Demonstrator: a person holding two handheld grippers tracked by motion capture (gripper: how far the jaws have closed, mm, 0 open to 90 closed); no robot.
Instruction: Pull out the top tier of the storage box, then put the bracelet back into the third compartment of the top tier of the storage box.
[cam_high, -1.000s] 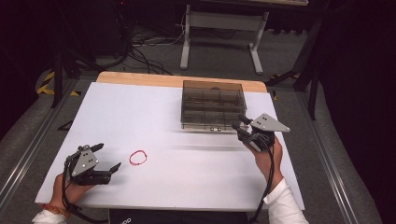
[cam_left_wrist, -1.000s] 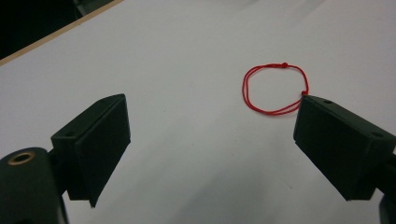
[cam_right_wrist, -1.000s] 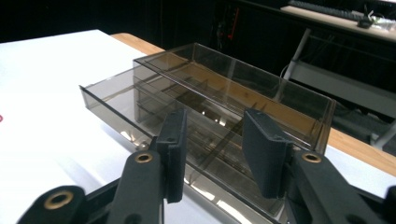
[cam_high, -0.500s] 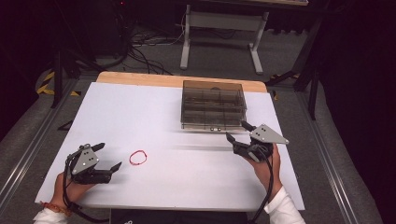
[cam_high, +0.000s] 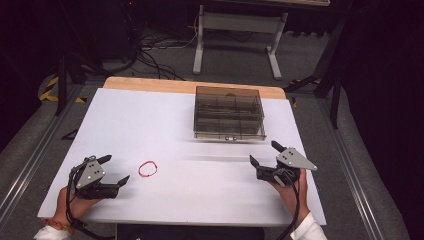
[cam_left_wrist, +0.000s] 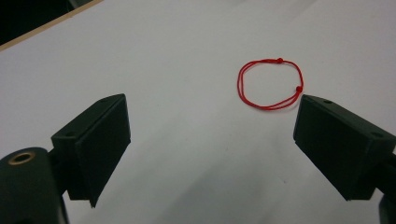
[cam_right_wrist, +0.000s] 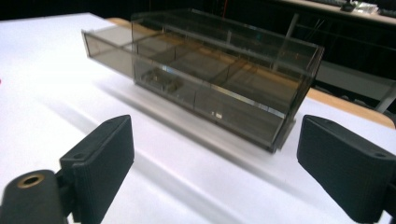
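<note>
A red string loop (cam_high: 148, 169) (cam_left_wrist: 270, 84) lies flat on the white table top (cam_high: 200, 195), near the left front. My left gripper (cam_high: 118, 168) (cam_left_wrist: 210, 116) rests open just left of it, and the loop sits ahead of its right jaw, untouched. A smoky see-through drawer box (cam_high: 229, 112) (cam_right_wrist: 205, 70) stands at the far middle. In the right gripper view one drawer (cam_right_wrist: 107, 46) sticks partly out. My right gripper (cam_high: 262, 151) (cam_right_wrist: 215, 140) hovers in front of the box's right corner. Its jaws have just been opening and nothing is between them.
The table's wooden far edge (cam_high: 150, 85) shows behind the white sheet. Beyond it are floor cables (cam_high: 150, 50) and a grey metal stand (cam_high: 235, 30). The person's hands come in at both front corners.
My right gripper has drawn back from the box front toward the near edge and sunk lower, with its jaws spread wider. The left gripper and the red loop have stayed put.
</note>
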